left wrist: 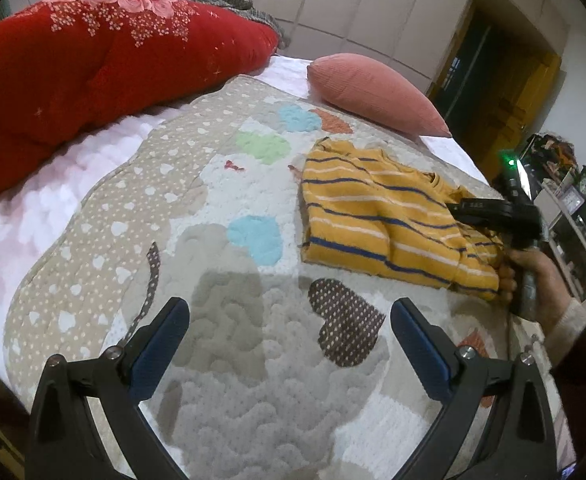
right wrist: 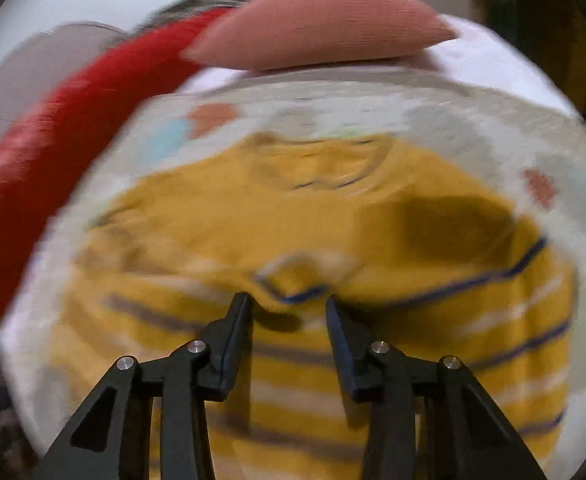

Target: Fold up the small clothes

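You are working on a bed covered by a patchwork quilt [left wrist: 221, 360] with hearts and clouds on it. A big red cushion [left wrist: 105, 64] sits at about ten o'clock and a pink pillow [left wrist: 373, 92] at about one o'clock, with pale cupboards behind.

The little yellow striped shirt [left wrist: 377, 216] lies on the quilt at about two o'clock from your left gripper [left wrist: 289, 332]. That gripper has its jaws wide and holds nothing.

Your right gripper [right wrist: 287, 300] is over the shirt, at its near edge. Its jaws are half open with a bump of cloth between the tips. That picture is blurry, so you cannot tell if the tips pinch it.

It looks like you are in the middle of a fold. Next, you likely need a firm pinch on that edge, then carry it across.

From the right camera, the neck hole points to twelve o'clock, so the shirt's long line runs from six to twelve.
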The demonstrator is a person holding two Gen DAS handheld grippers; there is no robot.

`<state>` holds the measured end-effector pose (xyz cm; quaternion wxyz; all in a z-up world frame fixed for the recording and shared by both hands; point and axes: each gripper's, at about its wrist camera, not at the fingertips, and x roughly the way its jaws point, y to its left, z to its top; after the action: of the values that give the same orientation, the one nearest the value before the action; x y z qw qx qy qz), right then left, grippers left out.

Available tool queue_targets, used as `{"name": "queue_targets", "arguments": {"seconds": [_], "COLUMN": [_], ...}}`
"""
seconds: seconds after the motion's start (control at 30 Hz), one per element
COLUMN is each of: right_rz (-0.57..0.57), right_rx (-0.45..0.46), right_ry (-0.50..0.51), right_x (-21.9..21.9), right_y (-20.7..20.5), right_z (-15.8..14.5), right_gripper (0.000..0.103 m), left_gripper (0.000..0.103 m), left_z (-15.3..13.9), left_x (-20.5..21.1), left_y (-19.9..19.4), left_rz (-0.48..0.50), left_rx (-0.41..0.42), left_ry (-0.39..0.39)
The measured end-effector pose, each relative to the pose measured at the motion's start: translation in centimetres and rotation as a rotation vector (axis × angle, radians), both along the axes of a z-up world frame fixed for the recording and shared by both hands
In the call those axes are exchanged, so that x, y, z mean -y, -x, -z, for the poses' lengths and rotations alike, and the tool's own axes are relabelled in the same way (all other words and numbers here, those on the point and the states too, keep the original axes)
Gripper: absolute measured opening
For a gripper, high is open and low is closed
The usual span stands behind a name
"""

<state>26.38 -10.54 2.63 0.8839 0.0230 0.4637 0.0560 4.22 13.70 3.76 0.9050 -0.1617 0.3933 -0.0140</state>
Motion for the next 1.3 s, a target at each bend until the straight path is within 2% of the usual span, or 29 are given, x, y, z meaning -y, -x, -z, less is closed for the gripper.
{"name": "queue_targets", "arguments": {"seconds": [0.07,0.13,0.2,0.3,0.43,0.53,0.57,0.63,0.73,0.87,0.93,1.0,1.03,1.07,1.1,1.17,1.3], "right_rz": [0.11,0.189,0.182,0.165,0.146,0.146,0.144,0.142,0.159,0.209,0.238,0.265,0.274,0.279,0.279,0.271,0.234], "right_rx": [0.004,0.039,0.091,0.117,0.086,0.04,0.031,0.007,-0.026,0.035,0.05,0.063,0.064,0.061,0.048,0.028,0.03], "right_ry": [-0.007,-0.056,-0.162,-0.301,-0.529,-0.705,-0.734,-0.767,-0.811,-0.782,-0.761,-0.739,-0.726,-0.711,-0.702,-0.772,-0.795], "right_x": [2.0,4.0,5.8,8.2,10.5,10.7,10.5,9.6,8.3,7.2,6.9,6.5,6.4,6.3,6.6,8.0,8.2], "right_y": [-0.6,1.0,3.7,8.5,15.8,19.3,19.7,19.6,18.3,14.8,12.8,11.3,10.8,10.5,10.3,10.8,13.5], "right_z": [-0.6,-2.3,-4.0,-5.3,-3.3,-0.4,0.4,2.1,3.9,3.8,3.8,3.9,3.7,3.5,3.4,4.0,3.1], "right_gripper": [0.038,0.044,0.058,0.072,0.078,0.08,0.08,0.08,0.08,0.082,0.083,0.083,0.081,0.071,0.043,0.035,0.023], "left_gripper": [0.1,0.1,0.1,0.1,0.1,0.1,0.1,0.101,0.103,0.103,0.103,0.101,0.081,0.038,0.032,0.025,0.017], "left_z": [0.2,0.7,1.2,1.7,3.2,5.1,5.3,5.6,5.8,5.9,5.7,5.7,5.5,5.3,5.4,5.1,3.2], "left_x": [-0.3,-0.4,-0.5,0.1,1.2,2.2,2.4,3.0,3.0,2.6,2.9,3.0,3.0,2.9,2.8,2.1,2.2], "left_y": [-1.1,-2.2,-3.3,-4.6,-6.3,-7.5,-7.8,-8.8,-10.6,-13.7,-15.4,-16.7,-17.1,-17.5,-17.9,-17.5,-15.1], "left_rz": [0.019,0.036,0.056,0.096,0.135,0.152,0.152,0.145,0.134,0.11,0.093,0.058,0.035,0.022,0.043,0.036,0.045], "left_rx": [-0.017,-0.045,-0.062,-0.059,-0.072,-0.094,-0.091,-0.072,-0.061,-0.067,-0.069,-0.104,-0.121,-0.144,-0.177,-0.186,-0.181], "left_ry": [0.025,0.05,0.105,0.185,0.321,0.445,0.452,0.445,0.478,0.498,0.476,0.443,0.418,0.389,0.407,0.442,0.375]}}
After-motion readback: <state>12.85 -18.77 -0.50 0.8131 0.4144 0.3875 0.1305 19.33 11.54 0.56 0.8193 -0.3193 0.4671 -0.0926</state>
